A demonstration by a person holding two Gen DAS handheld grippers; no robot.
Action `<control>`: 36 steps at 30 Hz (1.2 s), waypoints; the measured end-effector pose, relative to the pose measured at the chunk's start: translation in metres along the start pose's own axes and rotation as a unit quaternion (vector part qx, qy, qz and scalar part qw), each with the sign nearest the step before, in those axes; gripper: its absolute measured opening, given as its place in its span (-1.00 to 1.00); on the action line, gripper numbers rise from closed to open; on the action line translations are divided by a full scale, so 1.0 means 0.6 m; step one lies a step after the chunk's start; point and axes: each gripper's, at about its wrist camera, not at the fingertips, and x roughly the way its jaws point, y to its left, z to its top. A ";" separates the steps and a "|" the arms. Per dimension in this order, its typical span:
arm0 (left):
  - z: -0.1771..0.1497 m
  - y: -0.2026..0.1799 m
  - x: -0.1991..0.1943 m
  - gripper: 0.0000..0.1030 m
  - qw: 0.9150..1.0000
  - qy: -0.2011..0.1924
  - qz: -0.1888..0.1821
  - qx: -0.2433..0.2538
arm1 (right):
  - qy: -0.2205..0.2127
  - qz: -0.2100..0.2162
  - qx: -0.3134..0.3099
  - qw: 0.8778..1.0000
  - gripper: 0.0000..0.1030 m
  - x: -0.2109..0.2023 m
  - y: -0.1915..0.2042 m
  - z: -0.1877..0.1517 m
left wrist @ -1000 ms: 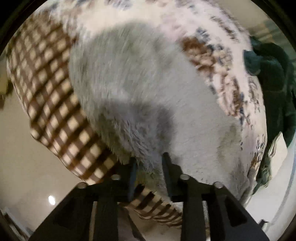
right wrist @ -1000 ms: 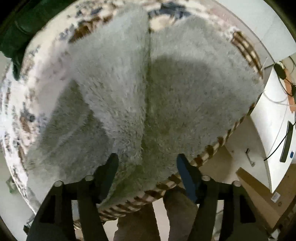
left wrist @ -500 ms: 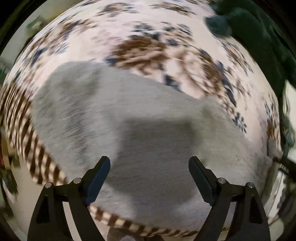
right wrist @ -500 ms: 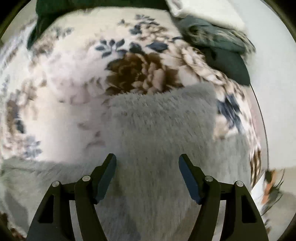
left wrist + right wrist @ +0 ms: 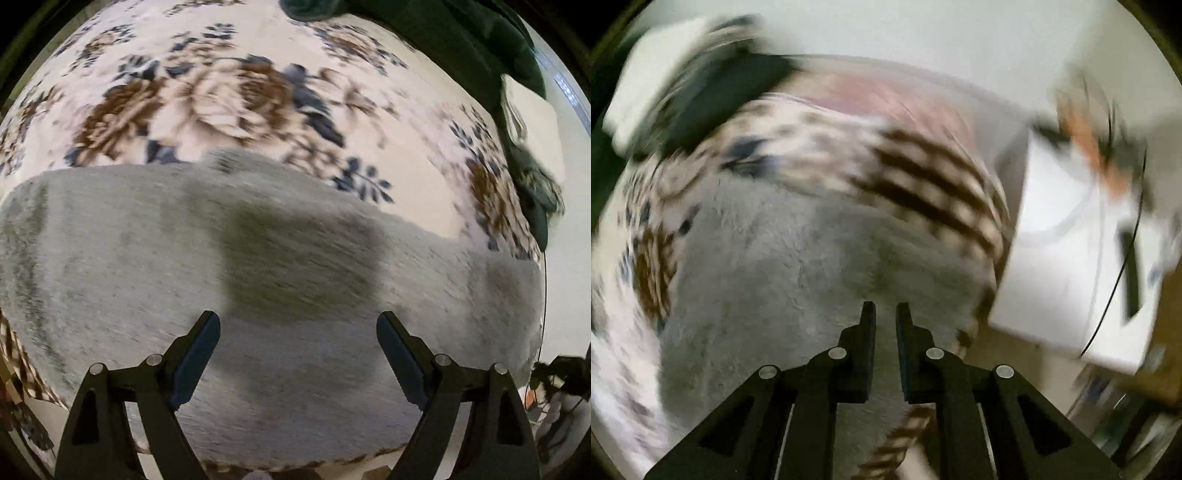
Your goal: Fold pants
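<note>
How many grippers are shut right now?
1. The right gripper is nearly shut over the grey pants, though blur hides whether it pinches fabric. The left gripper hangs wide open above the pants.

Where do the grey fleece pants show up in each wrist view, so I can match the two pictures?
Left wrist: the grey fleece pants span the lower half, under the open left tool.
Right wrist: they fill the lower left and centre, at the right tool, nearly closed; whether it grips fabric is unclear.
Shared landmark: the floral blanket beneath them.
</note>
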 end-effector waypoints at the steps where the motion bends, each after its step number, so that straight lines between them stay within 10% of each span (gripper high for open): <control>1: -0.003 -0.008 0.003 0.67 1.000 0.003 -0.003 0.002 | 0.008 0.019 0.025 0.999 -0.70 0.003 -0.028 0.004; 4: -0.014 -0.029 0.013 0.67 1.000 0.014 -0.004 0.014 | -0.008 0.085 0.064 0.994 -0.04 -0.009 -0.068 0.005; 9: -0.031 -0.054 0.027 0.67 0.999 0.028 0.000 0.036 | 0.009 0.203 0.086 0.975 0.01 0.019 -0.046 -0.009; 12: -0.040 -0.063 0.030 0.67 0.998 0.031 0.003 0.048 | 0.029 0.195 0.087 0.977 -0.17 0.070 -0.025 -0.003; 14: -0.044 -0.065 0.029 0.67 0.998 0.032 0.005 0.053 | 0.031 0.197 0.091 0.976 -0.89 0.080 -0.018 -0.008; 23: -0.065 -0.060 0.023 0.67 0.998 0.032 0.003 0.056 | -0.046 0.158 0.090 0.982 -0.90 -0.028 -0.094 -0.047; 25: -0.069 -0.057 0.023 0.67 0.998 0.033 0.002 0.051 | -0.032 0.156 0.080 0.984 -0.89 -0.013 -0.101 -0.044; 29: -0.077 -0.039 0.015 0.67 0.999 0.030 0.000 0.036 | 0.046 0.158 0.076 0.983 -0.20 0.042 -0.110 -0.041; 36: -0.108 0.076 -0.033 0.67 0.998 0.020 0.030 -0.047 | 0.049 0.142 -0.008 0.989 -0.15 0.002 -0.063 -0.132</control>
